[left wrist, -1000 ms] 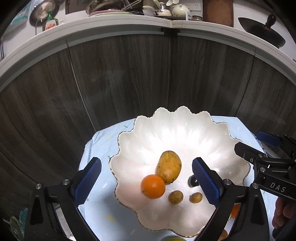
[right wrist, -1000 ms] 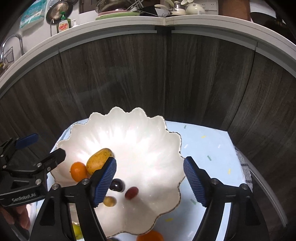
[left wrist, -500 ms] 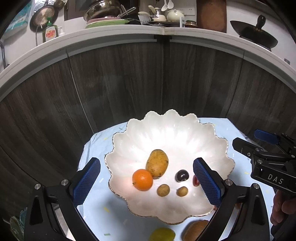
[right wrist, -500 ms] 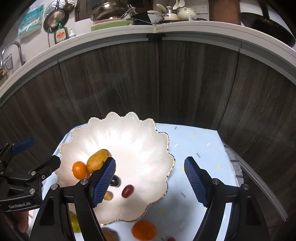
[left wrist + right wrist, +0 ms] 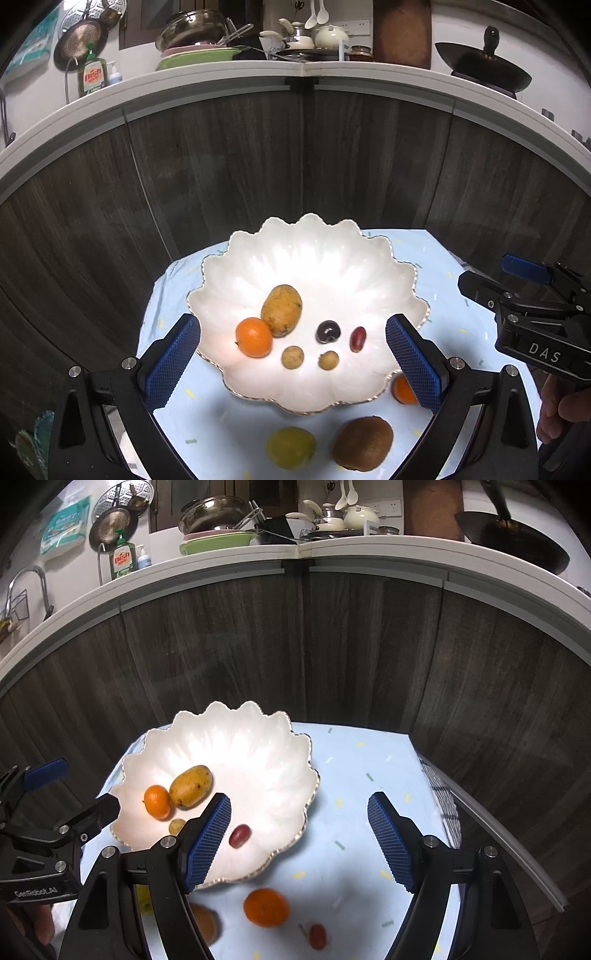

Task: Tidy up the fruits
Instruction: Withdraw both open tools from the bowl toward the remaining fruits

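Observation:
A white scalloped bowl (image 5: pixel 314 266) holds a yellow mango (image 5: pixel 281 305), an orange (image 5: pixel 254 336), a dark cherry (image 5: pixel 327 331), a red grape (image 5: pixel 358 339) and two small brown fruits (image 5: pixel 293 356). On the cloth in front of it lie a green fruit (image 5: pixel 291 447), a kiwi (image 5: pixel 362 443) and a second orange (image 5: pixel 266 907), with a small red fruit (image 5: pixel 317 936) nearby. My left gripper (image 5: pixel 291 321) hangs open above the bowl's near side, holding nothing. My right gripper (image 5: pixel 297 801) is open and bare over the bowl's right rim (image 5: pixel 310 775) and the cloth.
The fruit sits on a small table under a light blue tablecloth (image 5: pixel 369 760), backed by a dark wood cabinet front (image 5: pixel 295 155). A white counter (image 5: pixel 303 70) above carries dishes and a soap bottle. A checked cloth (image 5: pixel 447 812) lies at the table's right edge.
Both grippers have drawn back and up from the bowl, which now looks smaller. The loose fruits on the cloth have come into view. Both pairs of jaws stay as wide as before.

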The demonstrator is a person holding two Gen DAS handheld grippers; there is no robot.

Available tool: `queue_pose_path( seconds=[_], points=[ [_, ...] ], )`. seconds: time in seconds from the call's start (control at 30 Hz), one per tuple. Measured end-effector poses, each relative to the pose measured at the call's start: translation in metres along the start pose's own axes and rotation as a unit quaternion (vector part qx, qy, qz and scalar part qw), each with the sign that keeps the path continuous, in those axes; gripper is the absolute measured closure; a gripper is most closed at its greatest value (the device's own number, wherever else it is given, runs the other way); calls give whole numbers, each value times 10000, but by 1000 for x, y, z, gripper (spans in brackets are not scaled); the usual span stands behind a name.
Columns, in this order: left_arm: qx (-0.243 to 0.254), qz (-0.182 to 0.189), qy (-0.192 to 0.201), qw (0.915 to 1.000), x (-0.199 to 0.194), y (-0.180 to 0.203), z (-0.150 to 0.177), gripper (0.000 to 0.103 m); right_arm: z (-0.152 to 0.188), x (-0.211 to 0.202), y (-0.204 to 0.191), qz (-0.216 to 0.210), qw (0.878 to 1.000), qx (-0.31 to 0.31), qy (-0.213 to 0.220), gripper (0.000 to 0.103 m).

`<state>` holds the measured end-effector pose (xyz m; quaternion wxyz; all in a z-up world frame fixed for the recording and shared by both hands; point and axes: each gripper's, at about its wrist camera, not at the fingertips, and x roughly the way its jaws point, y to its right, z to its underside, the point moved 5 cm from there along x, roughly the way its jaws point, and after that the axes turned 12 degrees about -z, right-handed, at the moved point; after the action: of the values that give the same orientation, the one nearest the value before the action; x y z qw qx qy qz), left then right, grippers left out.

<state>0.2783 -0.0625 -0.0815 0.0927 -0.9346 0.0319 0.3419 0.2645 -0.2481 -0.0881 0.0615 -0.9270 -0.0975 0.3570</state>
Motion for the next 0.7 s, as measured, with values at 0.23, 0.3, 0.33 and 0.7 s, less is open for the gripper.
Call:
queue_pose_path(
  seconds=[0.23, 0.3, 0.33, 0.7],
  points=[
    [78, 125, -95, 9998, -7, 10, 13, 1, 12, -14, 2, 3, 10000, 37, 50, 26],
    [134, 109, -28, 9998, -12, 13, 16, 1, 17, -16, 2, 12, 10000, 37, 46, 26],
    [141, 112, -12, 9998, -13, 14, 18, 1, 18, -17, 3, 15, 10000, 37, 44, 26],
    [289, 457, -95, 9985, -25, 36, 50, 1, 51, -23, 9, 18, 9999, 133, -82, 26]
  ],
)
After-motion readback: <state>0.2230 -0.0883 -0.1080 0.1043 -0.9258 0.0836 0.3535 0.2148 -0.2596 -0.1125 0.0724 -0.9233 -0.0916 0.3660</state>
